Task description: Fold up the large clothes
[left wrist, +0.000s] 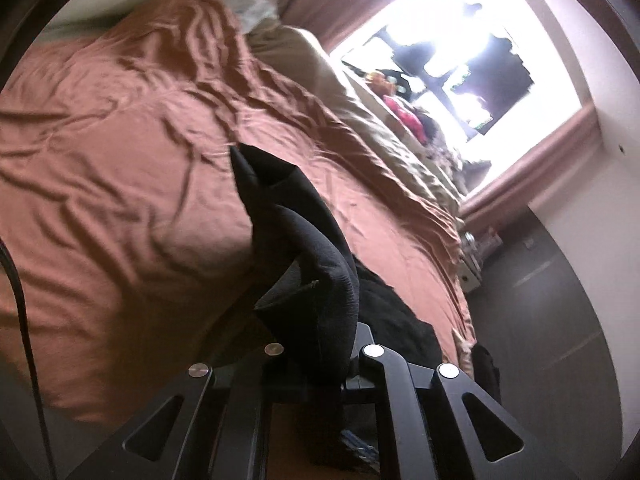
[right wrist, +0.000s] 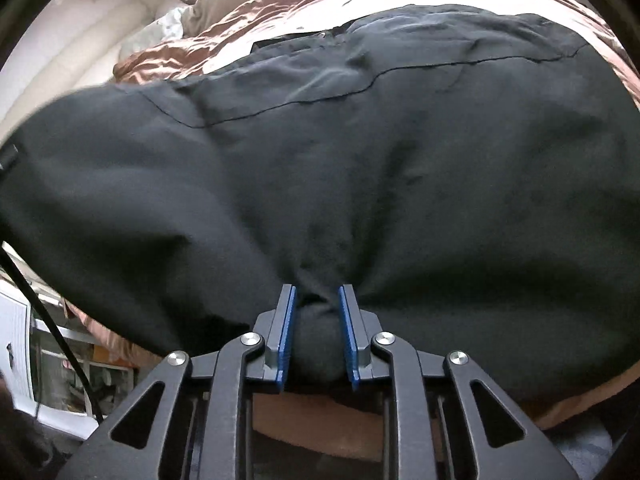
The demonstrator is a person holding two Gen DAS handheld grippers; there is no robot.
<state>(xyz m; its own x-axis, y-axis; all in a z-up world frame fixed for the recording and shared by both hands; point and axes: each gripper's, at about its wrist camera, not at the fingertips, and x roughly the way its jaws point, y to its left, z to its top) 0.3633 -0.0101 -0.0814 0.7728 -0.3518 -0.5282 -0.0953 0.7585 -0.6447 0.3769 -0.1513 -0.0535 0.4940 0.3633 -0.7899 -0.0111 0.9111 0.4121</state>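
On the rust-coloured bedspread (right wrist: 248, 12) lies a large black garment (right wrist: 360, 152), spread wide and covering most of the right wrist view. The right gripper (right wrist: 317, 300) is clamped on a bunched fold of that garment: its blue-lined pads (right wrist: 347, 328) press a puckered wad of cloth from both sides, with a narrow gap between them filled by fabric, and creases fan out from the pinch. A seam line runs across the upper part of the garment, and a flat darker strip shows near its far edge.

Seen from the left wrist camera, the left gripper (left wrist: 316, 344) is closed down on a thick roll of the same black cloth (left wrist: 304, 264), which rises in a twisted, pointed fold above the fingers and hides their tips. The rest of the dark fabric trails down to the right of the gripper onto the bed.

Beyond the held fold, the bedspread (left wrist: 120, 140) stretches wide and wrinkled with nothing lying on it, giving open room up and to the left. A beige duvet (left wrist: 360, 120) is heaped along the far side under a bright window (left wrist: 460, 60). The near right edge of the bed drops to a dark floor (left wrist: 540, 300). A black cable (left wrist: 24, 320) hangs at the left border.
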